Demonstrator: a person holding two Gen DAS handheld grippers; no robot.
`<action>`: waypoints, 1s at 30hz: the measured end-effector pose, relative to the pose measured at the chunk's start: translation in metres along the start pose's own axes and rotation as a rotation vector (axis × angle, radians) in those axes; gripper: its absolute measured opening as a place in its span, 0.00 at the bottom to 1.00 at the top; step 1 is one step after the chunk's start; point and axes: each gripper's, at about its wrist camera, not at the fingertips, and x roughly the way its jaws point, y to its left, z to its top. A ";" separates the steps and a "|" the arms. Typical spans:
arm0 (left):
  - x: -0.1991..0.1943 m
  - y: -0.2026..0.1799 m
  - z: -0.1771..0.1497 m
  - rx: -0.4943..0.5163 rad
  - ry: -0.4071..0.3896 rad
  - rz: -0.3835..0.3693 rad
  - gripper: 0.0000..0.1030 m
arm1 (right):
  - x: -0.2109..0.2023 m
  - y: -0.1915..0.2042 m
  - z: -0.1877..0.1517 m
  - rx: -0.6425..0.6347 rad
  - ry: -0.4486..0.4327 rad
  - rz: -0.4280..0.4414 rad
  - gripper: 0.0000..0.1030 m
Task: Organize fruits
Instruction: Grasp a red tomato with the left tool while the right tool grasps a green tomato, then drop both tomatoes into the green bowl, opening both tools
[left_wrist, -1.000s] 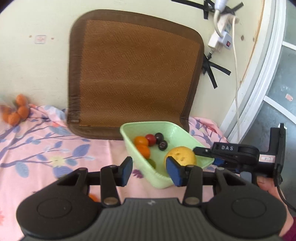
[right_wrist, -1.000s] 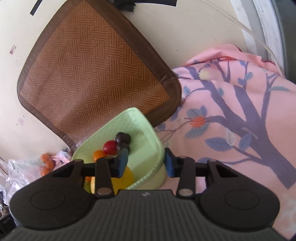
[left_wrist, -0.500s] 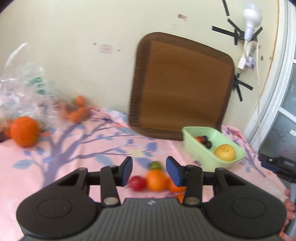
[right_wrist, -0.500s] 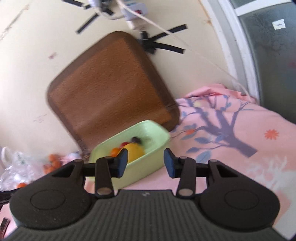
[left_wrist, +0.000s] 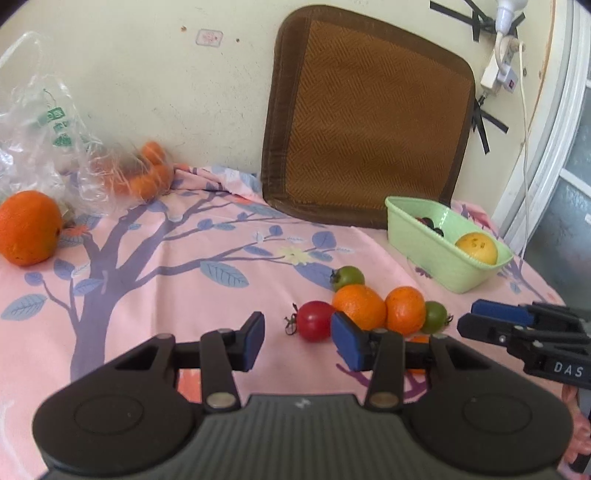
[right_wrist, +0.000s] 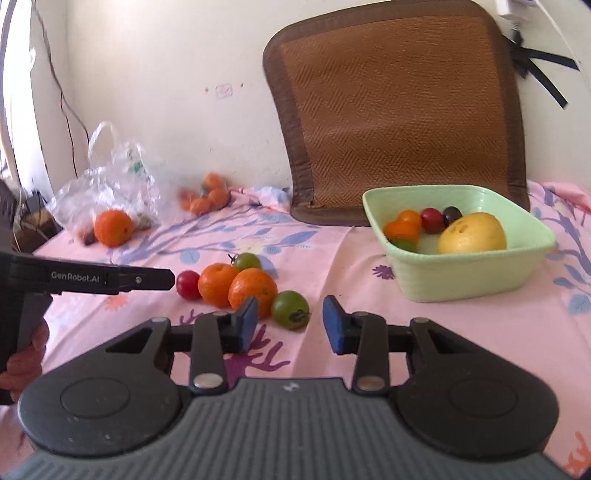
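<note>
A green basket (right_wrist: 461, 280) (left_wrist: 436, 254) holds a yellow fruit (right_wrist: 472, 233), small oranges, a red tomato and dark fruits. On the pink cloth lies a cluster: a red tomato (left_wrist: 314, 320) (right_wrist: 188, 284), two oranges (left_wrist: 360, 305) (right_wrist: 253, 291), and two green tomatoes (right_wrist: 290, 309) (left_wrist: 348, 277). My left gripper (left_wrist: 297, 341) is open and empty, just before the red tomato. My right gripper (right_wrist: 290, 325) is open and empty, just before the nearer green tomato.
A big orange (left_wrist: 27, 227) lies at the left by a clear plastic bag (left_wrist: 44, 140) and several small oranges (left_wrist: 144, 173). A brown woven cushion (left_wrist: 369, 118) leans on the wall behind the basket. A cable and window frame stand at the right.
Both grippers have pulled back from the basket and swung left to the fruit cluster on the cloth. Both stayed open and empty.
</note>
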 end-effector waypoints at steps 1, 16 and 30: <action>0.003 0.001 0.000 0.003 0.007 -0.006 0.40 | 0.003 0.002 0.001 -0.015 0.006 -0.006 0.40; 0.025 -0.008 0.005 0.023 0.029 -0.063 0.34 | 0.033 0.008 -0.001 -0.085 0.082 -0.037 0.29; 0.006 -0.056 0.035 0.020 -0.026 -0.193 0.32 | -0.032 -0.028 -0.002 0.016 -0.141 -0.173 0.29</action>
